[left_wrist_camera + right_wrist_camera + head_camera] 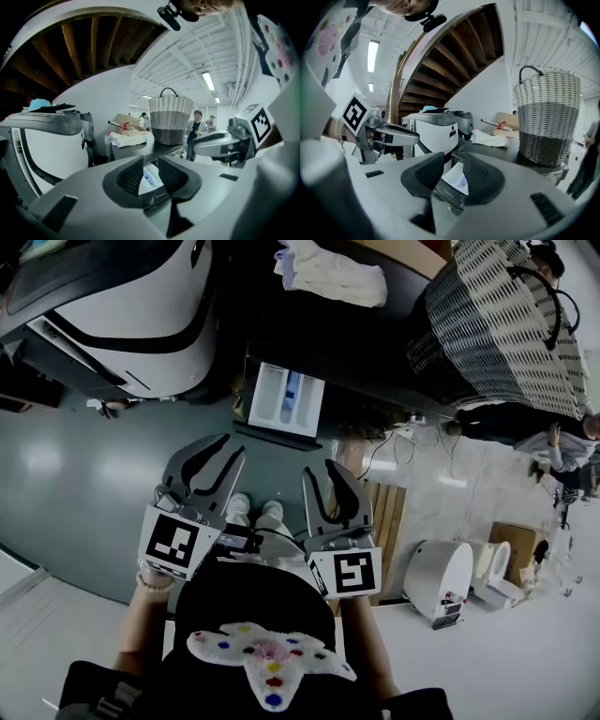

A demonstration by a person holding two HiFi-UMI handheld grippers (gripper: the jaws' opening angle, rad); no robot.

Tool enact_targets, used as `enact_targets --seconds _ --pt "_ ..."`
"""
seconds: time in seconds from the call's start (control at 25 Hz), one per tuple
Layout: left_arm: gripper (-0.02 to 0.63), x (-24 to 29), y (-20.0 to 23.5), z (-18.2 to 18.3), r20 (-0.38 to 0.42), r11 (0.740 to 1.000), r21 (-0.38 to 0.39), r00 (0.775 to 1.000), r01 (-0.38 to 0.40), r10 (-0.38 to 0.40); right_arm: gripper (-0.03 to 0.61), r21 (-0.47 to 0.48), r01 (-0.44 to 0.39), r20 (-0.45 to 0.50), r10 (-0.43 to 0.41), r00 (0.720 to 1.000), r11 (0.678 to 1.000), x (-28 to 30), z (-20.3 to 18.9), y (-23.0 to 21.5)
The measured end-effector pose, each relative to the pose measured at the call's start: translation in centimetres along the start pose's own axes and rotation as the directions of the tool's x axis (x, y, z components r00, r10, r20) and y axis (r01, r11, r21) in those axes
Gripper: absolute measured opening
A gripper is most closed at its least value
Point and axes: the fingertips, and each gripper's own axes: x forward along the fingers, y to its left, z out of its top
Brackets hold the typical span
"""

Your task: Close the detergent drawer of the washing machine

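Two grippers hover side by side, near; left gripper (211, 460) has its jaws apart and empty; right gripper (328, 479) likewise parted, holding nothing; farther off, the white detergent drawer (286, 397) stands pulled out of the dark washing machine (356, 352).

A glossy grey-green floor (75, 474) reflects light. Wooden stairs (454, 51) curve overhead beside a white wall (105, 98). Long strip lights (207, 80) line the white beamed ceiling (183, 61).
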Motion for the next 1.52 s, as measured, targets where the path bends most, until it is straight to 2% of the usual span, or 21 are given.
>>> enact_targets --seconds 0.16,0.4,0.88,1.52 --pt "0.103 0.1 0.4 -0.8 -0.006 0.999 -0.02 1.0 -0.026 0.026 0.12 -0.006 0.006 -0.029 -0.006 1.0 1.0 0.1 -1.5 -0.5" --pt "0.115 0.4 1.2 -3.4 -0.062 0.998 -0.024 0.997 -0.052 0.05 0.129 -0.014 0.012 -0.059 -0.013 0.998 1.0 1.0 -3.5 -1.1" --pt "0.123 2.0 1.9 -8.0 -0.127 0.996 -0.052 0.989 -0.079 0.072 0.129 0.004 0.021 -0.148 -0.02 0.989 1.0 2.6 -9.4 -2.2" --pt "0.135 4.9 3.8 -14.9 -0.202 0.99 -0.049 0.972 -0.129 0.116 0.148 0.036 0.083 -0.268 -0.07 0.961 0.996 4.8 -17.3 -4.2"
